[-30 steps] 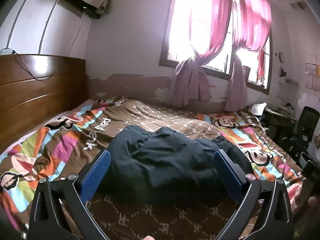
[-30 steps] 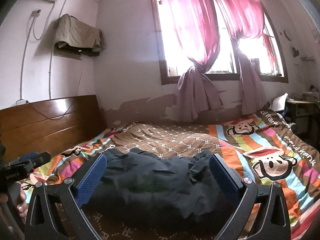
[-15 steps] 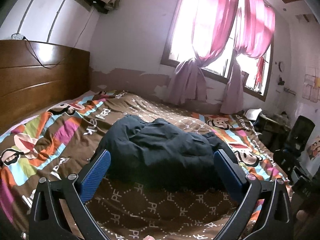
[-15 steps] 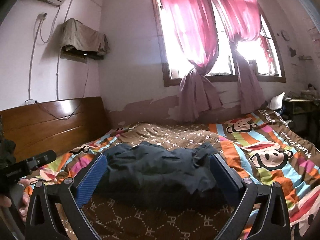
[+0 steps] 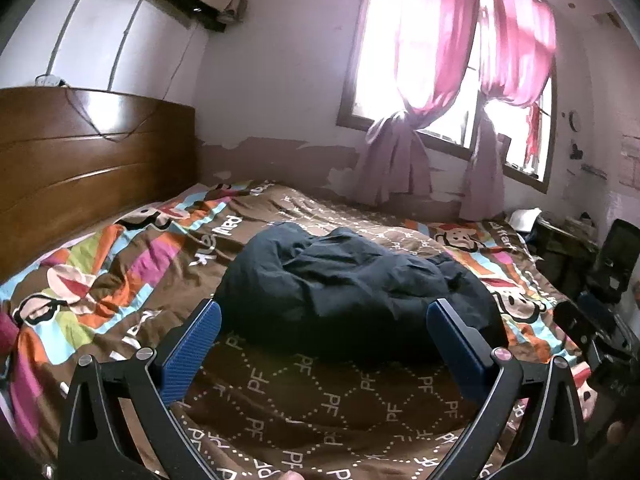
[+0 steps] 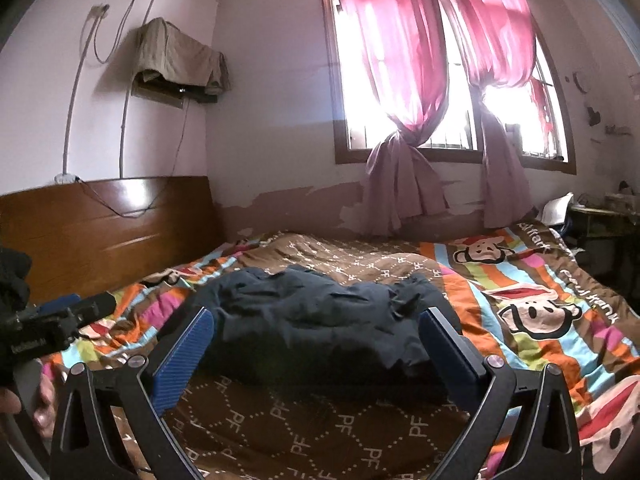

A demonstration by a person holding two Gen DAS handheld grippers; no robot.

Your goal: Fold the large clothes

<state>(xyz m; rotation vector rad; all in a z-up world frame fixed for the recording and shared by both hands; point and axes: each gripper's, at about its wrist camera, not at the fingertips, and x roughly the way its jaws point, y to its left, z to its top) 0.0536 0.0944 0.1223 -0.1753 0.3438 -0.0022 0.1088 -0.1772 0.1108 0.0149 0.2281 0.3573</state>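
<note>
A dark navy garment [image 5: 352,288] lies crumpled in a heap in the middle of the bed, also in the right wrist view [image 6: 320,320]. My left gripper [image 5: 324,320] is open and empty, held in the air short of the heap's near edge. My right gripper [image 6: 316,332] is open and empty too, at about the same distance from the heap. The left gripper's body [image 6: 48,328] shows at the left edge of the right wrist view.
The bed has a brown and striped cartoon-monkey cover [image 5: 312,400]. A wooden headboard [image 5: 80,168] stands at the left. A window with pink curtains [image 5: 432,60] is behind. A desk and dark chair [image 5: 612,256] stand at the right of the bed.
Both grippers have pulled back and risen from the garment, so more of the brown cover shows in front of it. Both stay open. The garment has not moved.
</note>
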